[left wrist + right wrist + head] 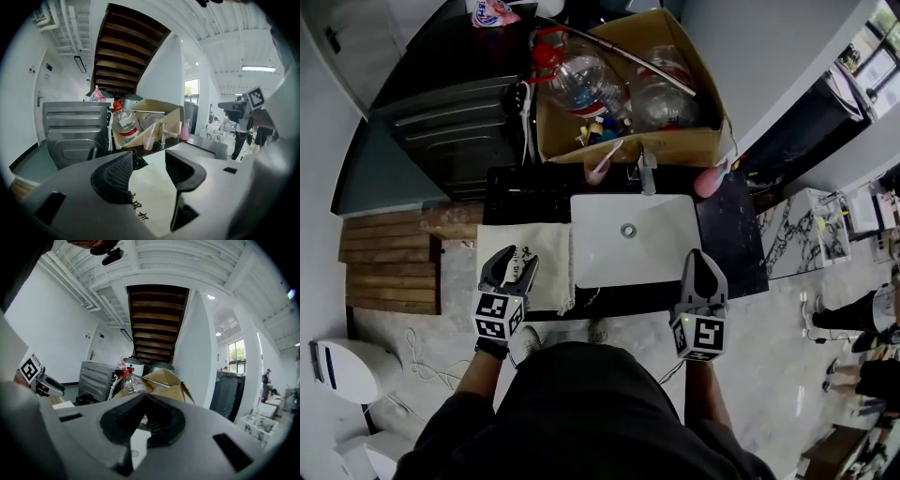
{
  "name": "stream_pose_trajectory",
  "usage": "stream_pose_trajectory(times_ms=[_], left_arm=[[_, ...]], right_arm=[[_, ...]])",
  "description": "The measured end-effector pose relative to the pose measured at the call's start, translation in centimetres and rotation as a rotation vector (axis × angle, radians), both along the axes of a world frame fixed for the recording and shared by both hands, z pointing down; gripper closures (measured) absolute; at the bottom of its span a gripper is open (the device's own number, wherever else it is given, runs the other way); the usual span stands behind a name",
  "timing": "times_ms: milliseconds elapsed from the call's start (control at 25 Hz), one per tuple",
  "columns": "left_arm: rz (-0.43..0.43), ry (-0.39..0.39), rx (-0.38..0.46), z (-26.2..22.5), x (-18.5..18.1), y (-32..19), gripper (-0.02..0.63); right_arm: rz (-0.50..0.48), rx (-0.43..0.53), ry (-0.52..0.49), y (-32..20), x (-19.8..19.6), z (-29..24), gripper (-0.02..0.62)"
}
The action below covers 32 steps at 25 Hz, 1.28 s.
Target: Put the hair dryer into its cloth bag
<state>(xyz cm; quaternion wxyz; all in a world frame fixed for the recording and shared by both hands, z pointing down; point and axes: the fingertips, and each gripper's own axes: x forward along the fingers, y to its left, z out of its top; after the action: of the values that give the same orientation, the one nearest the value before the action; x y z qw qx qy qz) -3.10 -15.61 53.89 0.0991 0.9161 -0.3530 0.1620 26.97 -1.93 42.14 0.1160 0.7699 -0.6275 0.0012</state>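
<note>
On the counter (731,246), just left of the sink (609,274), the cloth bag (551,276) lies flat with its print up. Over it hangs the left gripper (517,259), jaws spread and nothing between them. Near the sink's front right corner, the right gripper (701,257) has its jaws pressed together, empty. A dark shape (138,162) lies just behind the bag; whether it is the dryer cannot be told.
</note>
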Motion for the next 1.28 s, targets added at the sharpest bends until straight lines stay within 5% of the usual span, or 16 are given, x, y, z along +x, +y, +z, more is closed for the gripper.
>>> stream_pose_trajectory(times_ms=[400, 840, 1120, 1280], left_arm=[[0.068, -0.100, -0.104, 7.7, 6.6, 1.5, 0.383], [0.037, -0.322, -0.204, 16.0, 8.1, 2.0, 0.328], [-0.005, -0.354, -0.231, 17.6, 6.7, 1.6, 0.562], [-0.021, -0.328, -0.224, 16.3, 5.8, 1.2, 0.577]], right_arm=[[0.137, -0.053, 0.012, 5.3, 6.9, 1.4, 0.594], [0.138, -0.048, 0.017, 5.9, 8.6, 1.0, 0.595], [0.137, -0.068, 0.015, 6.2, 8.9, 1.4, 0.594], [0.134, -0.069, 0.014, 6.2, 9.0, 2.0, 0.594]])
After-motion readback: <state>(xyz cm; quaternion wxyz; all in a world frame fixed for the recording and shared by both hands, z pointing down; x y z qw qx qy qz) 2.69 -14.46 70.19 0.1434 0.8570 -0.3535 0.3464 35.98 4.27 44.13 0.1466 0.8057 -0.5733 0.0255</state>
